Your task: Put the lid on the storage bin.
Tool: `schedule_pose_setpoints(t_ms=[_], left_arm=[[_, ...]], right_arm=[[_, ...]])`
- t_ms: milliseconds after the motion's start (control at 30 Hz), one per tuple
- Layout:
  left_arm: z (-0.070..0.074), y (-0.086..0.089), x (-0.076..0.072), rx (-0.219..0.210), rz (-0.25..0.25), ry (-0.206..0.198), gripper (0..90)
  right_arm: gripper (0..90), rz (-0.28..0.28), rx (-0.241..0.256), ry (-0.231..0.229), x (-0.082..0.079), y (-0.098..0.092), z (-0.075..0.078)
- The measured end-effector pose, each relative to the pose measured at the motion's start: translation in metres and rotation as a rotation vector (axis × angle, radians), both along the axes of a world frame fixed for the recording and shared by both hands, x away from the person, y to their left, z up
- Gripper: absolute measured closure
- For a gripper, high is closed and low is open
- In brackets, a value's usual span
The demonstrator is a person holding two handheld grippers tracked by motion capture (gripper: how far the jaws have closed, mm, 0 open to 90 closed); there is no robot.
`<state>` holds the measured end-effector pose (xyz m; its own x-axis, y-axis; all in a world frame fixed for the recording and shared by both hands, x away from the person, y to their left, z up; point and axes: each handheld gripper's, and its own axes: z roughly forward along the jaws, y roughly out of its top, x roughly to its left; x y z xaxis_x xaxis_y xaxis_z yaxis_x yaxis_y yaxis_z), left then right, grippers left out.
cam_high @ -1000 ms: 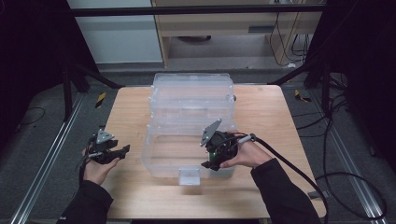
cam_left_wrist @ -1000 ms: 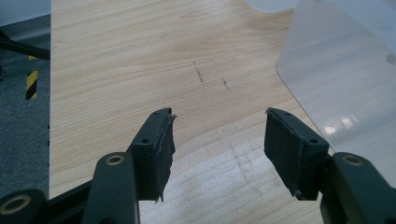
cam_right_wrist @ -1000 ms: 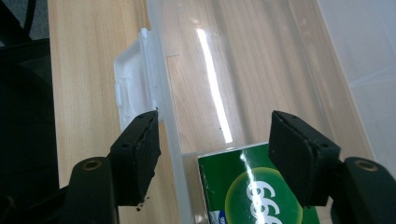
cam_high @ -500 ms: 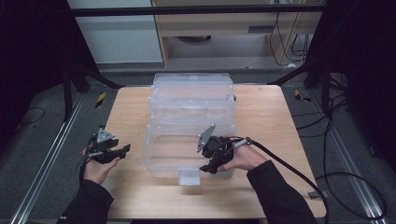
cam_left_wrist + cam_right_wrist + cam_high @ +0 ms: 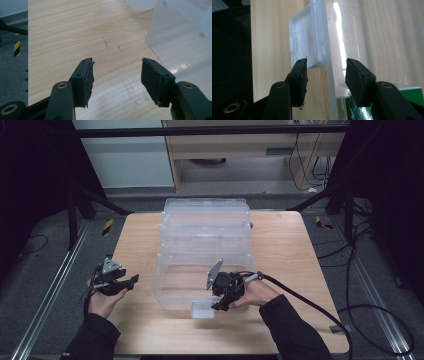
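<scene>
Straddling the near wall of a clear plastic storage box [image 5: 200, 270] at the centre of the frame, the right gripper [image 5: 220, 305] sits with jaws apart, one either side of the wall beside the white latch [image 5: 308, 42], gripping nothing. The left gripper [image 5: 131, 280], at the lower left over the bare wooden table [image 5: 135, 240], is wide open and empty, just beside the box.

The left gripper [image 5: 131, 280] is hovering just left of the clear box [image 5: 205, 245], jaws spread wide. The right gripper [image 5: 216, 307] is tilting down at the box's near wall, jaws parted on either side of that wall, forearm reaching in from below.
</scene>
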<state>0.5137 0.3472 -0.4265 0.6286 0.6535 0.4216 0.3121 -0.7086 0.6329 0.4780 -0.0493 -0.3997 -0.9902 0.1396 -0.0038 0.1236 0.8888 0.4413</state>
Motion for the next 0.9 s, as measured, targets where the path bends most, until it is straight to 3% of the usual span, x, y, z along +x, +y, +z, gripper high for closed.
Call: schedule_pose_setpoints(t_ms=[333, 900], left_arm=[[0.006, -0.002, 0.000, 0.017, -0.024, -0.017, 43.3], [0.022, -0.007, -0.001, 0.024, -0.071, -0.049, 43.3]], right_arm=[[58.2, -0.004, -0.019, 0.021, 0.002, 0.003, -0.005], [59.1, 0.012, -0.037, 0.056, 0.007, 0.005, -0.005]])
